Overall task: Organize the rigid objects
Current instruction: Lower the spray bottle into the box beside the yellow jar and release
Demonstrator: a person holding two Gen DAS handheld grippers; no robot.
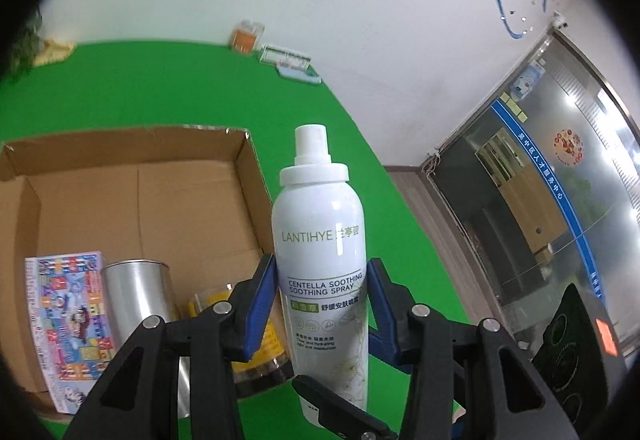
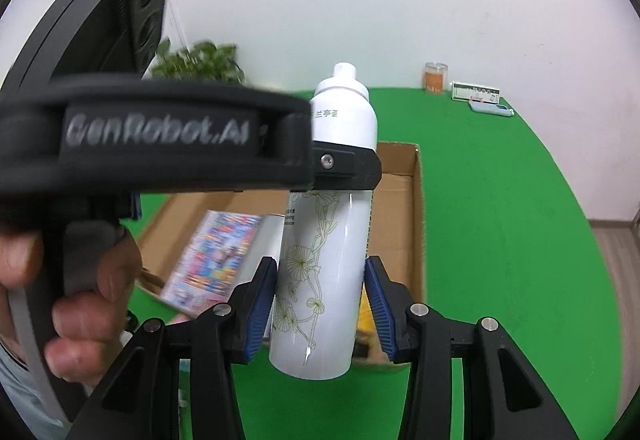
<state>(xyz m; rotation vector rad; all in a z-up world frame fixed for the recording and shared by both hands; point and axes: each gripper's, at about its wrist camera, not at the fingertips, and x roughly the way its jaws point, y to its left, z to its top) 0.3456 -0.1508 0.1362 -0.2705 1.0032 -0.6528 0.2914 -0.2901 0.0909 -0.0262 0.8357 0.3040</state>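
Note:
A white spray bottle (image 1: 322, 260) marked "Centella Soothing Spray" stands upright in the air between both grippers. My left gripper (image 1: 322, 296) has its blue pads pressed on the bottle's lower body. In the right wrist view the same bottle (image 2: 326, 280) sits between my right gripper's (image 2: 320, 300) pads, which touch its sides, while the left gripper's finger (image 2: 344, 163) crosses its upper half. Behind it lies an open cardboard box (image 1: 140, 191) holding a colourful printed box (image 1: 68, 320), a silver can (image 1: 140, 300) and a yellow-labelled jar (image 1: 260, 344).
The table has a green cloth (image 1: 160, 87). At its far edge by the white wall stand an orange jar (image 1: 246, 37), a small card stand (image 1: 284, 57) and a blue case (image 1: 298, 73). A potted plant (image 2: 200, 61) is at the far left. A glass door (image 1: 540, 199) is to the right.

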